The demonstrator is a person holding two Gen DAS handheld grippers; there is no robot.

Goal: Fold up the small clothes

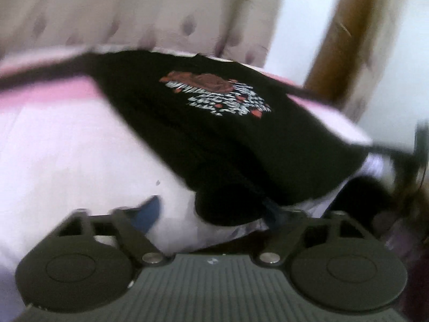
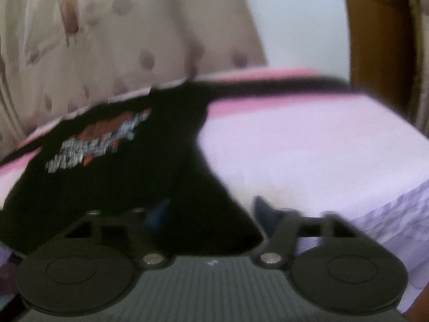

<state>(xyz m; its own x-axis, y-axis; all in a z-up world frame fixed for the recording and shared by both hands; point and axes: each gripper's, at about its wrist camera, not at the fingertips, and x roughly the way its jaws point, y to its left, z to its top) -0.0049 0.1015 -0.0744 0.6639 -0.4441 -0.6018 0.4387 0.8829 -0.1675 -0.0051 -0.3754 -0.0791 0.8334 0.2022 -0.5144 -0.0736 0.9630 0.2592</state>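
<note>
A black T-shirt [image 1: 214,134] with a red and white print lies spread flat on a lilac bed [image 1: 67,147]. In the left wrist view its near hem corner bulges between the blue fingertips [image 1: 150,209] of my left gripper [image 1: 210,209]. The jaws stand apart, and bare sheet shows between the left pad and the cloth. In the right wrist view the T-shirt [image 2: 107,182] fills the left half, and its other near corner reaches down between the jaws of my right gripper [image 2: 211,210]. These also stand apart, with one fingertip [image 2: 265,212] at the cloth's edge. Both views are blurred.
A pale spotted curtain [image 1: 134,13] hangs behind the bed, also seen as the curtain [image 2: 134,40] on the right wrist side. A brown wooden post [image 2: 380,40] stands at the bed's far right corner. The bed [image 2: 308,147] drops off at its patterned side [image 2: 388,220].
</note>
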